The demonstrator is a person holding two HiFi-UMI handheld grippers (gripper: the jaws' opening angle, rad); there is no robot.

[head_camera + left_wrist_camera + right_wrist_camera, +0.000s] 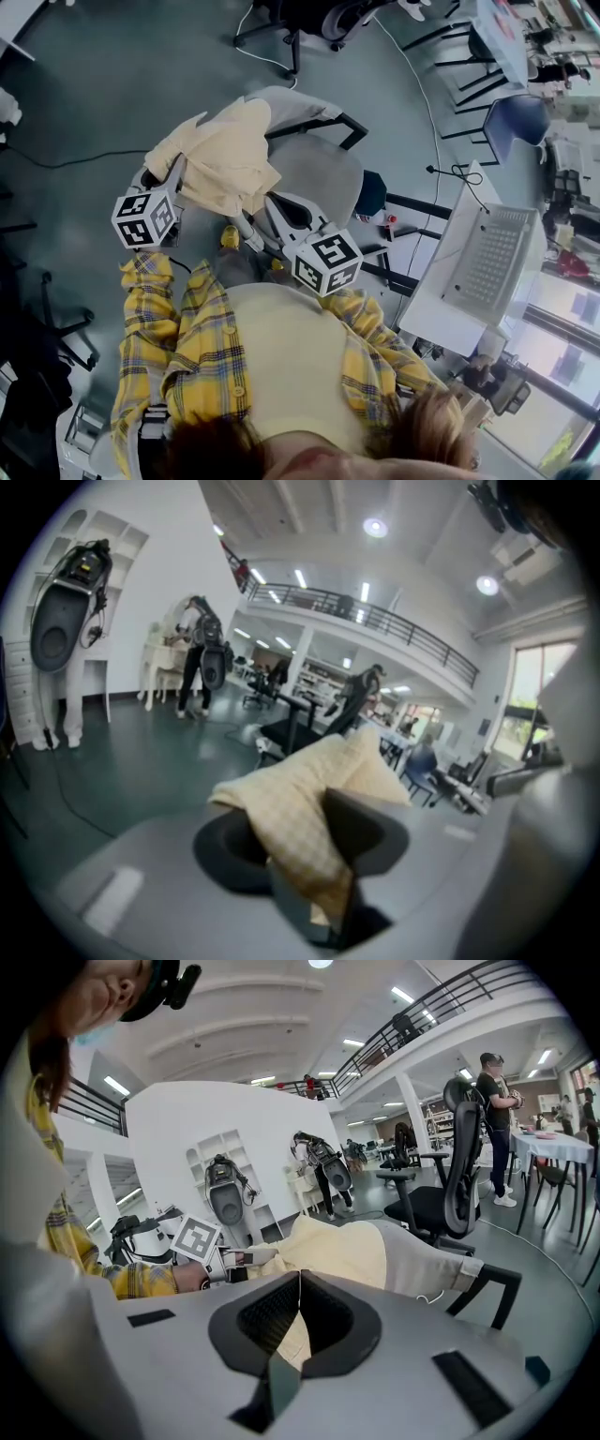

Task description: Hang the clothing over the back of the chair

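A pale yellow piece of clothing (230,155) lies bunched over the back of a grey office chair (319,173). My left gripper (178,171) is at the cloth's left edge. In the left gripper view its jaws stand apart and a thick fold of the clothing (309,789) lies loosely between them, so the left gripper (300,846) is open. My right gripper (272,199) is at the cloth's near edge. In the right gripper view the right gripper (300,1286) is shut, pinching a thin edge of the clothing (347,1251). The chair's grey back (427,1265) shows beyond the cloth.
A white table (450,300) with a keyboard stands at the right, close to the chair. A blue chair (516,117) and black office chairs (300,19) stand farther off. Another black office chair (459,1176) and standing people are beyond. Cables run over the floor.
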